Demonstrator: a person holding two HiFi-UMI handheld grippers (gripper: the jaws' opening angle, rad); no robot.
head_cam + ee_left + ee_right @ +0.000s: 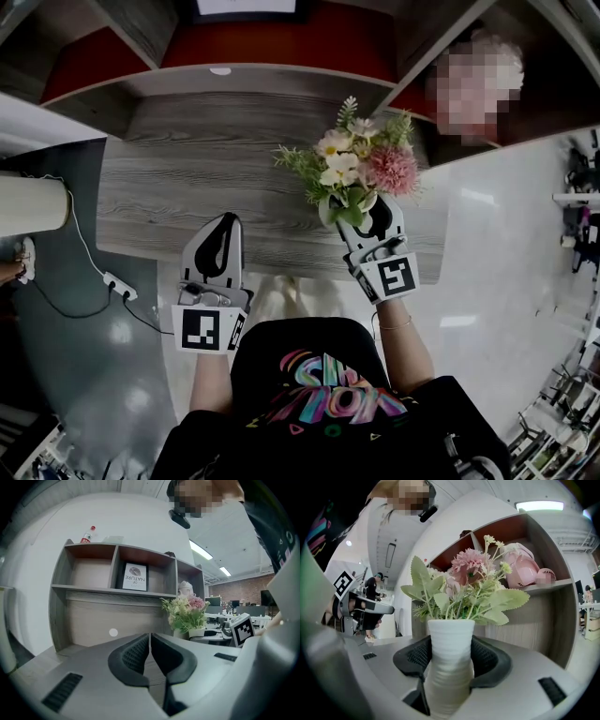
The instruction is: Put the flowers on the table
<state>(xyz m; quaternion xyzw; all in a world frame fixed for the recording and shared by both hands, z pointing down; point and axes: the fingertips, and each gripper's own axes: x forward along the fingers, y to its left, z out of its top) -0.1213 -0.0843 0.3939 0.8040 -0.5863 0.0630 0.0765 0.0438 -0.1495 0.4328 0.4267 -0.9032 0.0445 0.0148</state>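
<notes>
In the head view our right claw (368, 219) holds the flowers (356, 161) upright over the table (178, 202), while the left claw (223, 225) hovers beside it. In the left gripper view its jaws are pressed together on nothing, flowers off to its right. In the right gripper view wide jaws clamp the white vase (449, 665); we judge setting down comes next: lower level, then release.

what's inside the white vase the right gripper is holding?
Flowers, pink and cream blooms with green leaves, rise from the white vase. Stems below the rim, and any filler, are hidden by its wall.
</notes>
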